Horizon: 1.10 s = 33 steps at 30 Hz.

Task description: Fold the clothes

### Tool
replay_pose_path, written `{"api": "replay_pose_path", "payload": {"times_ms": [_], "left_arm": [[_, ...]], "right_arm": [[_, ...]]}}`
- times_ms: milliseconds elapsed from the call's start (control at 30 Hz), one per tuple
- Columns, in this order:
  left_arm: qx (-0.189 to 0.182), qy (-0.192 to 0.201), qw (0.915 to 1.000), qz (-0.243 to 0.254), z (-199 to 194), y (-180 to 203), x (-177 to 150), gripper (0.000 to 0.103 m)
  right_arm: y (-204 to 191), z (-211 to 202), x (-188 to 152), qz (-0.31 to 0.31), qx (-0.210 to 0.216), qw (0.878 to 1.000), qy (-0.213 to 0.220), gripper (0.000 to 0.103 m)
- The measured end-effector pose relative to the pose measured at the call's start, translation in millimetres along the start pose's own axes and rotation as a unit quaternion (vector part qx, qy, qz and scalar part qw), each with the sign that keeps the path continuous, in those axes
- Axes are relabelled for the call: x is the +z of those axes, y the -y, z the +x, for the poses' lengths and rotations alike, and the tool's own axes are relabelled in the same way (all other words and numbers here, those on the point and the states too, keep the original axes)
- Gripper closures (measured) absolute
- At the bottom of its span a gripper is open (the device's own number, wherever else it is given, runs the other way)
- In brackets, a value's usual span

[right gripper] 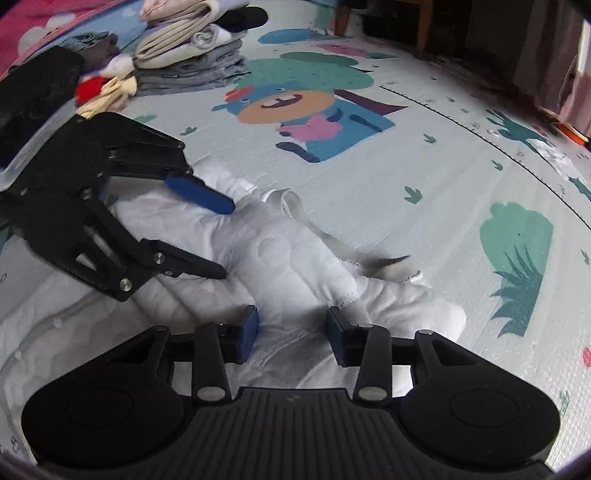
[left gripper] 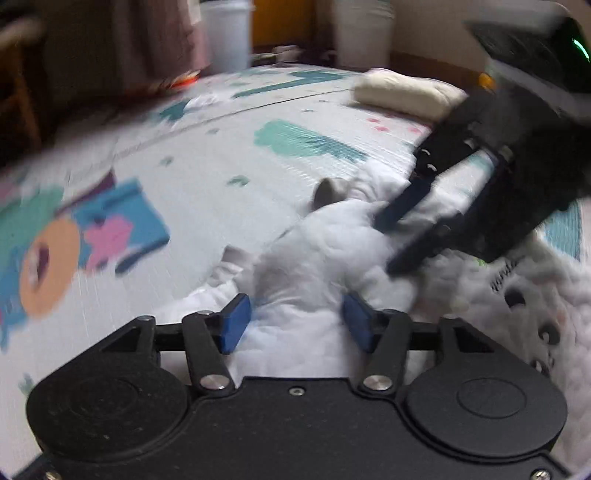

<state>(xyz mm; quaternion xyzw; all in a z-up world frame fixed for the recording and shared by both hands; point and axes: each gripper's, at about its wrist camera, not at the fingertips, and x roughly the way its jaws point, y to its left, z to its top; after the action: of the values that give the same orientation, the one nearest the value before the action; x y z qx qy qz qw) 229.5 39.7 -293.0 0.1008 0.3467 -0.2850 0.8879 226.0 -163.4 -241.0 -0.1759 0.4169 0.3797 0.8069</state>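
A white quilted garment [left gripper: 325, 251] lies bunched on the printed play mat [left gripper: 207, 158]; it also shows in the right wrist view [right gripper: 280, 258], with a grey cuff [right gripper: 388, 264] sticking out. My left gripper [left gripper: 295, 321] is open, its blue pads either side of a fold of the white cloth. My right gripper [right gripper: 291, 332] is open over the same garment. In the left wrist view the right gripper [left gripper: 391, 243] comes in from the upper right, fingertips on the cloth. In the right wrist view the left gripper [right gripper: 225, 238] comes in from the left, fingers spread on the garment.
A stack of folded clothes [right gripper: 192, 55] and loose small items [right gripper: 107, 92] sit at the mat's far left. A folded cream piece [left gripper: 406, 92] lies at the mat's far edge. White bins [left gripper: 229, 33] and chair legs [right gripper: 421, 26] stand beyond the mat.
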Motion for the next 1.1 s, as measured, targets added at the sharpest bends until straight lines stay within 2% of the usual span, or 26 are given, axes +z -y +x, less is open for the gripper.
{"api": "replay_pose_path", "payload": {"times_ms": [67,167,233,333,400,500,567,600,667,733,767,867,900,1000,1100], "left_arm": [[-0.004,-0.002,1.0000,0.000,0.4,-1.1,1.0,0.042],[0.013,-0.011,0.9998,0.006,-9.6,4.3,10.2,0.043],[0.021,0.018,0.9996,0.004,-32.7,7.6,11.3,0.043],[0.013,0.039,0.9991,-0.007,-66.3,10.0,-0.4,0.043],[0.006,0.044,0.9990,-0.002,-89.1,16.1,-12.4,0.043],[-0.028,0.034,0.9975,0.056,-115.6,39.6,-34.1,0.043],[-0.057,0.021,0.9913,0.117,-129.3,63.0,-48.2,0.043],[-0.075,0.013,0.9846,0.158,-134.0,76.9,-55.6,0.043],[-0.110,-0.004,0.9658,0.235,-142.8,103.3,-70.4,0.043],[-0.143,-0.020,0.9400,0.309,-150.8,127.8,-85.4,0.043],[-0.150,-0.026,0.9235,0.352,-153.0,136.5,-93.8,0.043],[-0.153,-0.051,0.8602,0.484,-159.6,151.5,-118.2,0.043],[-0.154,-0.057,0.8472,0.505,-159.7,148.3,-121.6,0.043],[-0.153,-0.070,0.8179,0.550,-166.4,136.1,-125.6,0.043],[-0.137,-0.062,0.7808,0.606,-166.2,128.0,-138.4,0.043]], "right_arm": [[-2.3,0.9,-1.9,-0.012,-0.002,1.000,0.002,0.060],[-8.0,0.1,-4.4,-0.010,-0.012,1.000,0.008,0.060],[-7.9,-5.9,7.7,-0.005,-0.012,1.000,-0.007,0.060],[-6.0,-36.6,5.3,0.012,0.005,1.000,0.028,0.056],[-15.1,-57.1,-8.2,-0.022,0.014,0.999,0.030,0.055],[-42.2,-80.7,-41.0,-0.101,0.030,0.994,0.011,0.054],[-61.1,-93.3,-63.0,-0.132,0.048,0.990,0.001,0.053],[-73.7,-100.6,-75.4,-0.151,0.053,0.987,-0.001,0.053],[-98.7,-110.1,-92.4,-0.185,0.066,0.981,-0.001,0.053],[-122.8,-116.8,-105.4,-0.211,0.084,0.974,-0.003,0.052],[-132.1,-117.9,-110.0,-0.215,0.090,0.972,-0.007,0.051],[-151.8,-122.4,-119.5,-0.214,0.101,0.972,-0.009,0.051],[-155.3,-126.5,-120.9,-0.215,0.101,0.971,-0.005,0.049],[-145.2,-137.5,-124.6,-0.216,0.088,0.972,0.001,0.045],[-126.6,-145.9,-137.4,-0.232,0.071,0.970,-0.008,0.041]]}}
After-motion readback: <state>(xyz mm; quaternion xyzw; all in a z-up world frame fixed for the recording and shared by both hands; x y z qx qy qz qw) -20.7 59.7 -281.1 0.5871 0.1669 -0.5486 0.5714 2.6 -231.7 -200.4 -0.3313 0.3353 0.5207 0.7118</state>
